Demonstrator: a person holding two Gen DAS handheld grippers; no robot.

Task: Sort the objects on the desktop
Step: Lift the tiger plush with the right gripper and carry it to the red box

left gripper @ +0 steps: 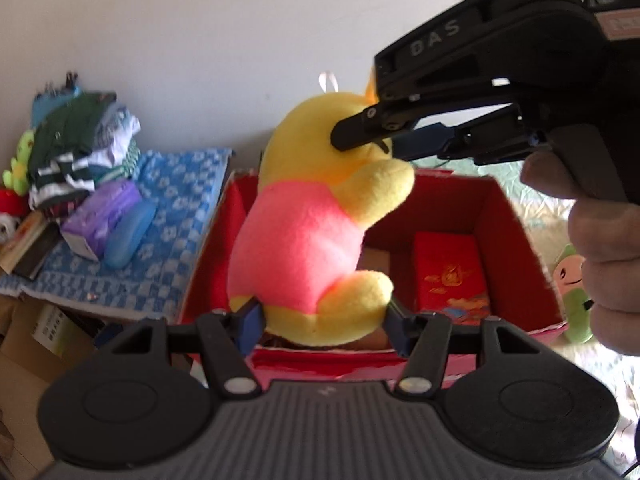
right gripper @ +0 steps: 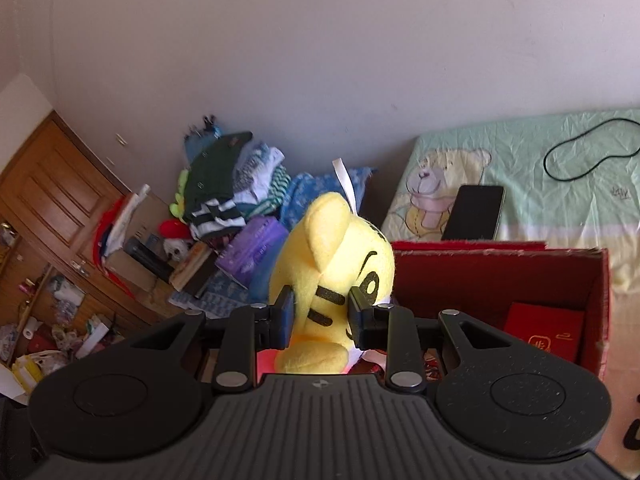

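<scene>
A yellow plush bear (left gripper: 304, 240) in a pink shirt is held upright over a red cardboard box (left gripper: 516, 216). My left gripper (left gripper: 322, 320) is shut on the bear's lower body, one finger on each side. My right gripper (right gripper: 320, 312) is shut on the bear's head (right gripper: 340, 256); in the left wrist view it reaches in from the upper right (left gripper: 384, 136). A red packet (left gripper: 450, 276) lies inside the box, also in the right wrist view (right gripper: 544, 330).
Left of the box are a blue patterned cloth (left gripper: 180, 200), a purple tissue pack (left gripper: 100, 216), a blue case (left gripper: 130, 232) and stacked clothes (left gripper: 80, 148). A phone (right gripper: 474, 212) and black cable (right gripper: 588, 152) lie on the green sheet. A green plush (left gripper: 572, 280) sits right of the box.
</scene>
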